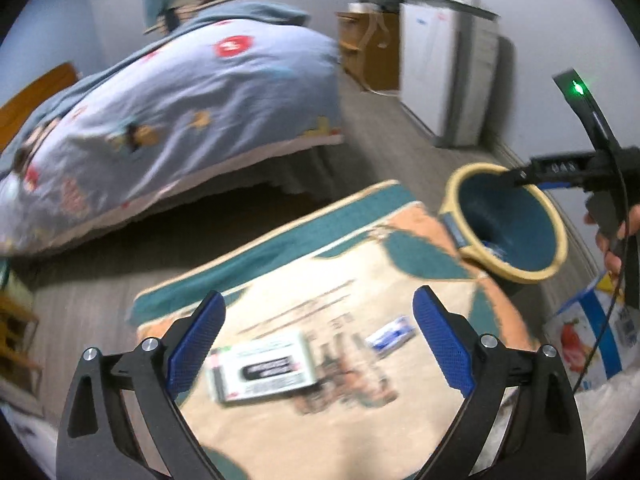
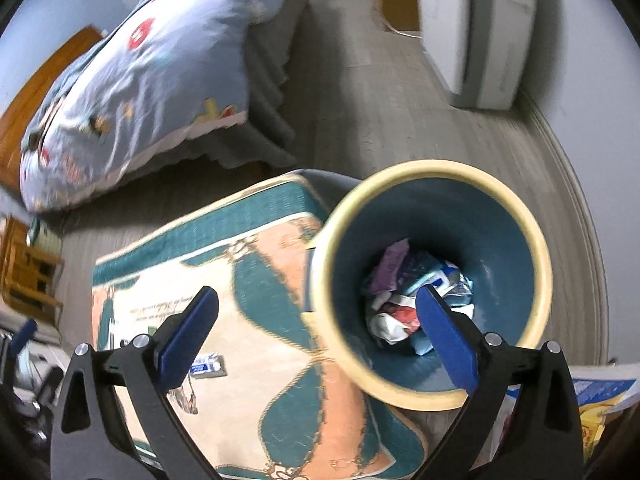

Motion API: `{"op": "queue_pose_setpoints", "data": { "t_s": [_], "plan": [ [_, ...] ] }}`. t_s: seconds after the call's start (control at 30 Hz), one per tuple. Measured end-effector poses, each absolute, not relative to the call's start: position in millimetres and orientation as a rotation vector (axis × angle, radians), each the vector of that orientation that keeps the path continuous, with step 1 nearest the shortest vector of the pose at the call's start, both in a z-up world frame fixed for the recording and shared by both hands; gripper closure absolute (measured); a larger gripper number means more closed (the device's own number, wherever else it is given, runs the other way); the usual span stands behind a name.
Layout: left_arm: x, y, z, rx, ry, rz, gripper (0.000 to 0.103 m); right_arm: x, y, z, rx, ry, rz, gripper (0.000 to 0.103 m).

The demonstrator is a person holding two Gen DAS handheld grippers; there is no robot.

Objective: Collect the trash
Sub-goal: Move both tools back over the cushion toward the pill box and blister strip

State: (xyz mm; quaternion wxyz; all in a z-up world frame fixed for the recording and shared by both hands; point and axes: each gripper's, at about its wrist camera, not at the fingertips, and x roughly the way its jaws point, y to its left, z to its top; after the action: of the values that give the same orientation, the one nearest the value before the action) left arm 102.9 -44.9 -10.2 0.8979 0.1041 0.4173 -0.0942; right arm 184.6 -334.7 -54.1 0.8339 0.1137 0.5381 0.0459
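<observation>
A round bin (image 2: pixel 432 280) with a cream rim and blue inside stands at the right edge of a patterned rug; it also shows in the left wrist view (image 1: pixel 508 224). Crumpled wrappers (image 2: pixel 404 300) lie at its bottom. My right gripper (image 2: pixel 316 320) is open and empty above the bin's rim; it appears over the bin in the left wrist view (image 1: pixel 560 172). My left gripper (image 1: pixel 316 328) is open and empty above the rug. A white and green carton (image 1: pixel 264 368) lies between its fingers. A small blue and white wrapper (image 1: pixel 390 334) lies nearby, also in the right wrist view (image 2: pixel 206 366).
The rug (image 1: pixel 304 280) lies on grey wood floor. A bed (image 1: pixel 172 92) with a blue quilt stands behind it. A white cabinet (image 1: pixel 444 76) and a wooden nightstand (image 1: pixel 368 48) line the far wall. A printed box (image 1: pixel 588 332) sits at the right.
</observation>
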Motion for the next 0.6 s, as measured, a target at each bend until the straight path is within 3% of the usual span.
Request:
{"op": "queue_pose_setpoints", "data": {
  "t_s": [0.6],
  "plan": [
    [97.4, 35.3, -33.1, 0.173, 0.894, -0.096, 0.008, 161.5, -187.9, -108.3, -0.037, 1.293, 0.257, 0.006]
  ]
}}
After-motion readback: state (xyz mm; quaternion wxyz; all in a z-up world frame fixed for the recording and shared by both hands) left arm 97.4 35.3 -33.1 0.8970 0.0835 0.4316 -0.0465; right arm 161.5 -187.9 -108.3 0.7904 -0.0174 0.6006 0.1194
